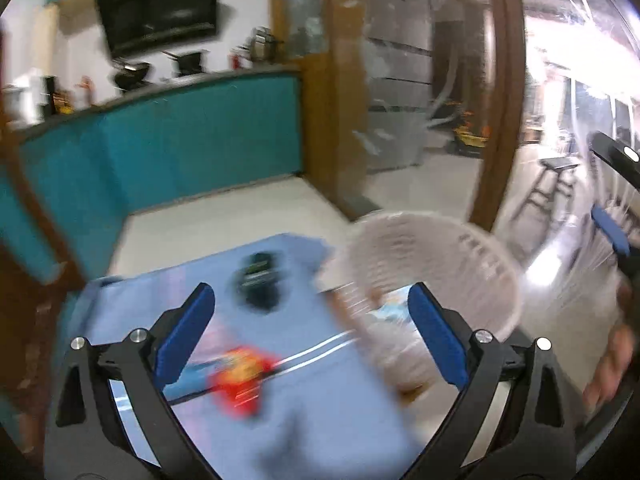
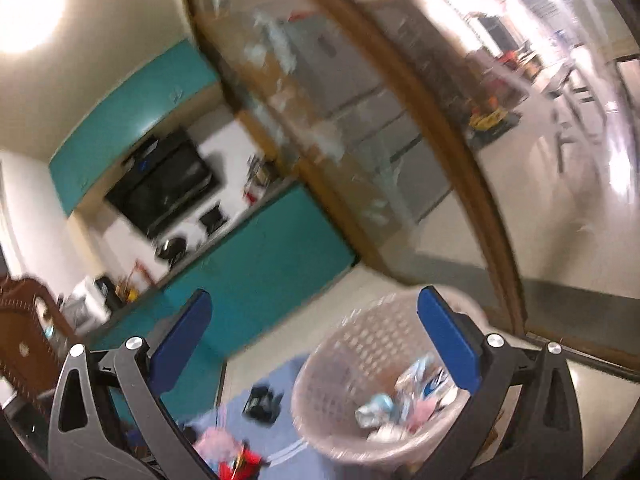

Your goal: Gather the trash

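You are working in a kitchen with teal cabinets (image 1: 168,152) and a dark range hood (image 1: 160,4) on the far wall, standing over a bench (image 1: 320,420) covered in a blue cloth. A pale lattice basket (image 2: 360,368) stands at the bench's right side, with crumpled wrappers and packets (image 2: 404,404) already lying inside it. Trash is left on the cloth: a red and yellow wrapper (image 1: 240,376) close to you, a dark packet (image 1: 260,280) further back just beside the basket, and what looks like something pink (image 2: 212,442) near the red piece, too blurred to name.

The risks I judge from here: both views are smeared, so a hasty reach for the red wrapper may land beside it or pinch the cloth with it. Drag the cloth and the light basket, which seems to stand near the bench's edge, could tip or slide off and spill what you have gathered. A thin wrapper also flattens easily, so the pads may close over it and come up empty. The two tools are close together around the basket, and the right one shows at the edge of the left view, so they could knock each other or the rim.

The left tongs (image 1: 312,336) are spread wide, nothing between the pads, hovering above the cloth and the basket's near side. The right tongs (image 2: 316,348) are likewise fully released and empty, raised above the basket and touching nothing that I can see.
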`<state>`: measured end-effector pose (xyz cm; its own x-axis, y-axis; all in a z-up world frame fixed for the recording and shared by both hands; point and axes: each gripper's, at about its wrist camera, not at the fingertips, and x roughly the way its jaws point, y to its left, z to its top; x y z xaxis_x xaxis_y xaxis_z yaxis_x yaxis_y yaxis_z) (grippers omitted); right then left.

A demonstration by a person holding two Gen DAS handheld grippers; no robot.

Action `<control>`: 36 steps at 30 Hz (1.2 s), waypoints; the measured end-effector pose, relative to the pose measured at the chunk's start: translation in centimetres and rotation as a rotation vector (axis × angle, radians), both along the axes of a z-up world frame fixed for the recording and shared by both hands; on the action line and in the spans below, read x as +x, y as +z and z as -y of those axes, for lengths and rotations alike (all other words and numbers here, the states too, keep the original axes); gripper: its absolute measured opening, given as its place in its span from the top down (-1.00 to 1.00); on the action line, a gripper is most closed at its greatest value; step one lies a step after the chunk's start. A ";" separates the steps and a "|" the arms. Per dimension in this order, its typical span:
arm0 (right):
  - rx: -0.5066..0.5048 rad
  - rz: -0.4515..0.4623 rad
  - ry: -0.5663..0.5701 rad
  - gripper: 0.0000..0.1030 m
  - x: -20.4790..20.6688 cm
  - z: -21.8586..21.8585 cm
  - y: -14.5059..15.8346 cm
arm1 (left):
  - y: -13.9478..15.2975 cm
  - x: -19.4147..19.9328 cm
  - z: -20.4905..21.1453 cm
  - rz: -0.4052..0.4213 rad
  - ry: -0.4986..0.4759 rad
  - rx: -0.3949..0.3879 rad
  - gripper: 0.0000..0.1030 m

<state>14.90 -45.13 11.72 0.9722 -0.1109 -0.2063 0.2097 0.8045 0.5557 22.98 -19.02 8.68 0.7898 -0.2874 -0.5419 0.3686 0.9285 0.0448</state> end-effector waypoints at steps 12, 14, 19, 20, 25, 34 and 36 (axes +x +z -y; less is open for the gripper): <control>-0.278 -0.249 0.432 -0.95 2.5 -15.1 -1.9 | -2.8 -6.3 -17.3 -0.016 0.303 -0.166 -0.93; -0.314 -0.273 0.451 -0.95 2.3 -16.6 -2.5 | -3.4 -5.8 -17.2 -0.025 0.296 -0.118 -0.93; -0.348 -0.292 0.454 -0.95 2.6 -18.0 -3.2 | -3.4 -5.4 -16.6 -0.020 0.285 -0.086 -0.93; -0.345 -0.296 0.450 -0.95 2.7 -18.0 -3.4 | -3.3 -5.6 -16.8 -0.017 0.284 -0.094 -0.93; -0.344 -0.321 0.439 -0.95 3.3 -17.6 -4.1 | -3.1 -5.9 -17.0 -0.017 0.278 -0.094 -0.93; -0.367 -0.335 0.449 -0.95 3.5 -18.2 -4.3 | -3.0 -5.8 -17.3 -0.033 0.287 -0.101 -0.93; -0.367 -0.336 0.449 -0.95 3.5 -18.1 -4.3 | -3.1 -5.8 -17.2 -0.039 0.286 -0.105 -0.93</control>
<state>18.36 -27.04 7.46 0.8299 0.1687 -0.5317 -0.0754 0.9783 0.1928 17.21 -1.79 5.58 0.8260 -0.1125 -0.5524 0.0915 0.9936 -0.0655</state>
